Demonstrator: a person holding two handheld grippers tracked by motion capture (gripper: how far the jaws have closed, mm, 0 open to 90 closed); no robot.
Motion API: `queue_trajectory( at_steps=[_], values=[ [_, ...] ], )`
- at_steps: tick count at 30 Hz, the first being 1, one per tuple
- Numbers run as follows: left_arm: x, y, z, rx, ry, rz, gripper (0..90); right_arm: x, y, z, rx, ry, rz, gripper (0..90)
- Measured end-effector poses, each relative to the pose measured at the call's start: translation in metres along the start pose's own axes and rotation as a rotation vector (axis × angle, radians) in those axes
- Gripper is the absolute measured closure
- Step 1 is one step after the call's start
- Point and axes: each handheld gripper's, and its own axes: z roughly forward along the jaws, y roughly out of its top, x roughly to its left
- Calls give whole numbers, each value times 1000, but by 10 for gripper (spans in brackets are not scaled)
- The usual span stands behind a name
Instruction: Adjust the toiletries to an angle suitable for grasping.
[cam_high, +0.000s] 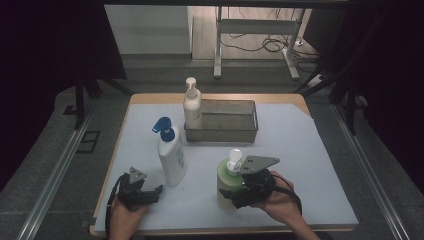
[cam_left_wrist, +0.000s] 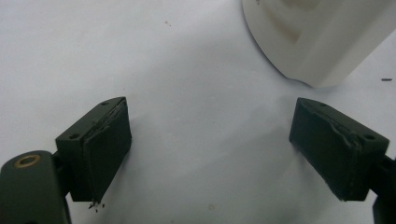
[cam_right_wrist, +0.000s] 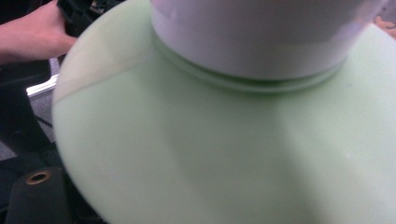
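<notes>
A pale green bottle (cam_high: 226, 181) with a white pump top (cam_high: 234, 160) stands on the sheet at front right. My right gripper (cam_high: 233, 194) has its jaws around the bottle's body and grips it. In the right gripper view the green bottle (cam_right_wrist: 187, 154) is pressed up close and hides the pads. At front left, low over the sheet, my left gripper (cam_high: 156, 194) is open with nothing between its fingers. In the left gripper view the left gripper (cam_left_wrist: 210, 123) points at bare sheet, and the base of a white bottle (cam_left_wrist: 317, 37) stands just beyond its right jaw.
The white bottle with a blue pump (cam_high: 172, 159) stands just right of the left gripper. A cream pump bottle (cam_high: 192, 107) stands in the left end of a metal tray (cam_high: 235, 131) at the back. The white sheet (cam_high: 300, 165) covers the wooden table.
</notes>
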Motion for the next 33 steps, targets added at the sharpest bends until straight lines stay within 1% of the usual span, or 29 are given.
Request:
queue_trajectory(
  at_steps=[3,8,9,14,15,19,21,23,28,33],
  values=[
    [0,0,0,0,0,0,127,-6,4,2,-3,-7,14,124],
    [0,0,0,0,0,0,127,-11,10,4,-8,-11,23,124],
    [0,0,0,0,0,0,127,-14,13,5,-8,-16,24,124],
    [0,0,0,0,0,-1,127,-19,17,8,-9,-28,28,124],
    [0,0,0,-1,0,-1,127,-22,19,10,-10,-35,35,124],
    [0,0,0,-1,0,-1,127,-27,21,12,-9,-43,45,124],
    [0,0,0,0,0,-1,127,-33,24,14,-11,-52,53,124],
    [0,0,0,-1,0,-1,127,-35,25,14,-13,-56,58,124],
    [0,0,0,-1,0,-1,127,-43,35,16,-22,-80,63,124],
    [0,0,0,-1,0,-1,127,-49,44,18,-28,-89,67,124]
  ],
)
